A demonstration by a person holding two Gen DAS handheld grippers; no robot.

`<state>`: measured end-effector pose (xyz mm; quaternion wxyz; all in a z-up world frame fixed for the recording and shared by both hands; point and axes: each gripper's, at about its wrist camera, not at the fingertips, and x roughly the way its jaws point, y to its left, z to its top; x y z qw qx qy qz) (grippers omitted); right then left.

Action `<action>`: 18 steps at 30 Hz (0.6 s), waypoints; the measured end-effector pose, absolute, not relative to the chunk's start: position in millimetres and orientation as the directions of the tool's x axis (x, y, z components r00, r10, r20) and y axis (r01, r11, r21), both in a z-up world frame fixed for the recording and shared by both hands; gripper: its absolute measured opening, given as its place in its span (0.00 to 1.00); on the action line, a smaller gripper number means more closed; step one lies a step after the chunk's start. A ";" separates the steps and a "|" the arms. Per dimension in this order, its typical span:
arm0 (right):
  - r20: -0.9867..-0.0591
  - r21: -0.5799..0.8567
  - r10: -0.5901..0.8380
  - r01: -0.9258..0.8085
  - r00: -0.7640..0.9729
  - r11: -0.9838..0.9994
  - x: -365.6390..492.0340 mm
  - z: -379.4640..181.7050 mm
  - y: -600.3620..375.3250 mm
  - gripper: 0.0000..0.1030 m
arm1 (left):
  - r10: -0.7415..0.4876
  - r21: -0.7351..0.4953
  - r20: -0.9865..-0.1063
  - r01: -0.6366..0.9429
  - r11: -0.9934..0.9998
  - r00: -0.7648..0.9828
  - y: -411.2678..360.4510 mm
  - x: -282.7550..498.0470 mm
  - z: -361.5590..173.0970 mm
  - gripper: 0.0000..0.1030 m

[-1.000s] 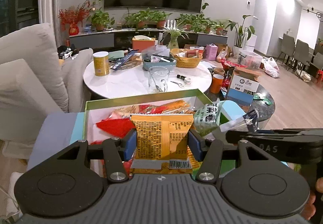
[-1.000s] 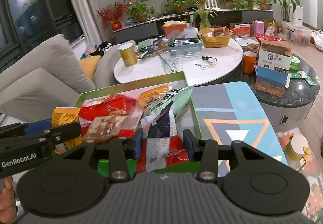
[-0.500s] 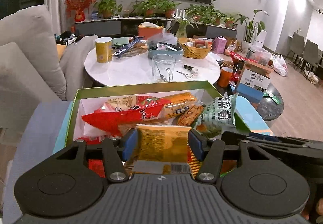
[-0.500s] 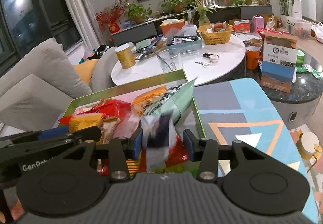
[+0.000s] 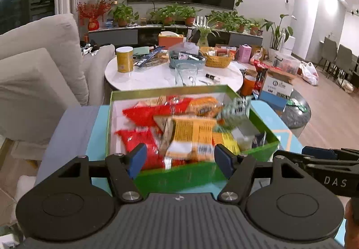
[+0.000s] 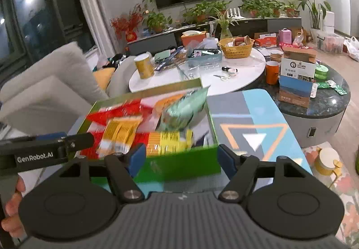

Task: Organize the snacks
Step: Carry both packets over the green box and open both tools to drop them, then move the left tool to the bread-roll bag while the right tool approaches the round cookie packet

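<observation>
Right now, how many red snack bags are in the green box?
2: one red bag near the green box's back, another nearer its front left. Blurred picture; more may hide underneath.

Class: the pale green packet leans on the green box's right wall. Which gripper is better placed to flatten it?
Right gripper: open, empty, nearer that wall; the pale green packet lies almost straight ahead.

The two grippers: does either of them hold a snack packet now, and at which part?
Nothing is held. The left gripper and right gripper have just been opening; their jaws stand apart, touching no packet. The orange packet lies in the green box.
</observation>
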<state>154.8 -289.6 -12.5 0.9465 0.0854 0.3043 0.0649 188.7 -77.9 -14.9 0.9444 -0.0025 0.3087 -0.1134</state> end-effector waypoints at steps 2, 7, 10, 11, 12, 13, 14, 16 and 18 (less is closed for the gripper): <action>-0.588 0.198 0.179 -0.074 0.789 0.977 147.5 -16.8 -284.5 0.60 | -0.220 -0.080 -0.589 0.214 0.973 0.778 -75.3 173.5 -15.9 0.62; -0.636 0.191 0.193 -0.090 0.747 0.977 122.6 -28.8 -271.2 0.60 | -0.245 -0.109 -0.620 0.228 0.968 0.745 -71.1 136.5 -22.9 0.67; -0.653 0.185 0.199 -0.101 0.730 0.977 106.1 -35.5 -265.5 0.60 | -0.260 -0.113 -0.638 0.246 0.963 0.725 -68.9 110.9 -30.8 0.68; -0.657 0.182 0.197 -0.101 0.728 0.978 102.3 -37.5 -264.0 0.60 | -0.258 -0.112 -0.644 0.246 0.963 0.720 -68.1 104.4 -32.8 0.68; -0.662 0.177 0.192 -0.098 0.725 0.979 98.4 -39.6 -262.6 0.60 | -0.256 -0.110 -0.653 0.246 0.963 0.713 -67.2 97.4 -36.4 0.68; -0.667 0.173 0.188 -0.095 0.721 0.980 95.1 -40.9 -261.5 0.60 | -0.255 -0.109 -0.661 0.246 0.963 0.705 -66.1 91.3 -39.5 0.68; -0.671 0.171 0.185 -0.093 0.718 0.981 92.2 -42.0 -260.7 0.61 | -0.254 -0.109 -0.672 0.246 0.963 0.696 -65.4 85.5 -42.9 0.68; -0.675 0.166 0.177 -0.087 0.716 0.982 85.3 -43.1 -259.9 0.60 | -0.251 -0.112 -0.690 0.242 0.964 0.678 -62.5 76.6 -48.8 0.68; -0.679 0.160 0.165 -0.075 0.715 0.984 77.5 -44.0 -259.8 0.60 | -0.255 -0.118 -0.704 0.245 0.962 0.663 -59.6 67.9 -54.1 0.68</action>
